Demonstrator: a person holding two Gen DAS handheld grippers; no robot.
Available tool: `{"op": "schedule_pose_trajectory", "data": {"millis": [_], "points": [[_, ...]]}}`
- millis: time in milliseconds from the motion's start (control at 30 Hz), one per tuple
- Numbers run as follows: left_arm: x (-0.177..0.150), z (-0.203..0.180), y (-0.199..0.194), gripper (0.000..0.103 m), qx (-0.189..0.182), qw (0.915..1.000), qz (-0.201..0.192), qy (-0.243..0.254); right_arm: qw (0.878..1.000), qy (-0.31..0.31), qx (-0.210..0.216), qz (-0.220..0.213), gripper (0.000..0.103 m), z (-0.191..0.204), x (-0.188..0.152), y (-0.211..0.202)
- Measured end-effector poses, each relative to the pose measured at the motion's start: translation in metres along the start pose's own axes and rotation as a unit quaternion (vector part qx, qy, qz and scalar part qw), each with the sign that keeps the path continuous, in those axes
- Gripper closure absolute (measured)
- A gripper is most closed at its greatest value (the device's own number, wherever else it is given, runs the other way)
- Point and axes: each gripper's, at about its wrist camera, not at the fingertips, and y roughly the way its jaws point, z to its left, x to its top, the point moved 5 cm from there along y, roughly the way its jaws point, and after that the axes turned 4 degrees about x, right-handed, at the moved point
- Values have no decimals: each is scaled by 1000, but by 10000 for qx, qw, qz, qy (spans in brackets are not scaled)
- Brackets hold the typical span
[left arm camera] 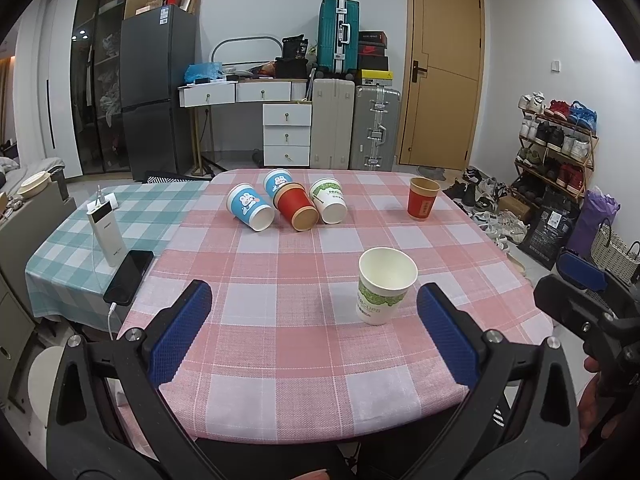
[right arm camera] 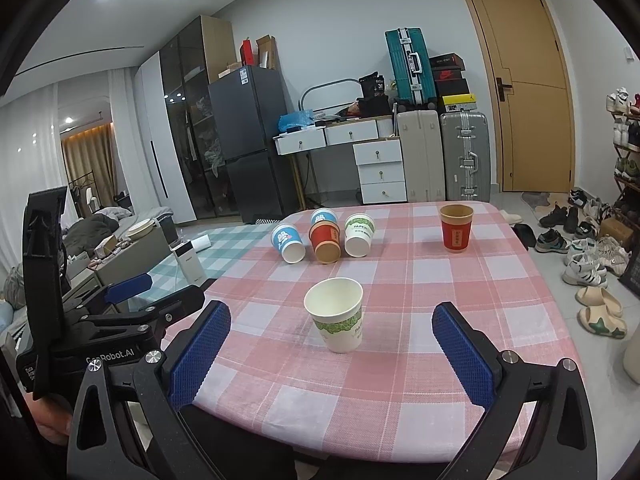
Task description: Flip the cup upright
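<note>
A white paper cup with green print (left arm camera: pixel 385 285) stands upright on the pink checked table (left arm camera: pixel 280 280); it also shows in the right wrist view (right arm camera: pixel 338 313). A red cup (left arm camera: pixel 422 198) stands upright at the far right (right arm camera: pixel 456 227). Several cups lie on their sides at the far middle: two blue ones (left arm camera: pixel 250 207) (left arm camera: pixel 277 181), a red one (left arm camera: pixel 297 207), a white-green one (left arm camera: pixel 329 200). My left gripper (left arm camera: pixel 314 300) is open and empty, above the near table edge. My right gripper (right arm camera: pixel 332 326) is open and empty, the white cup just beyond its fingers.
A teal checked side table (left arm camera: pixel 92 240) at the left carries a white power bank (left arm camera: pixel 105 234) and a black phone (left arm camera: pixel 129 277). Shoes and a rack (left arm camera: pixel 560 148) line the right wall. Suitcases, drawers and a fridge stand behind the table.
</note>
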Motion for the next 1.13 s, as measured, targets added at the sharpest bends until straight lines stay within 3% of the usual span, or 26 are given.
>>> {"op": "schedule_pose_trajectory", "data": {"millis": [1133], "points": [[-1,6,4,0,65,10000,7,-60,9999,83,42,50,0,-6,-8,5]]}}
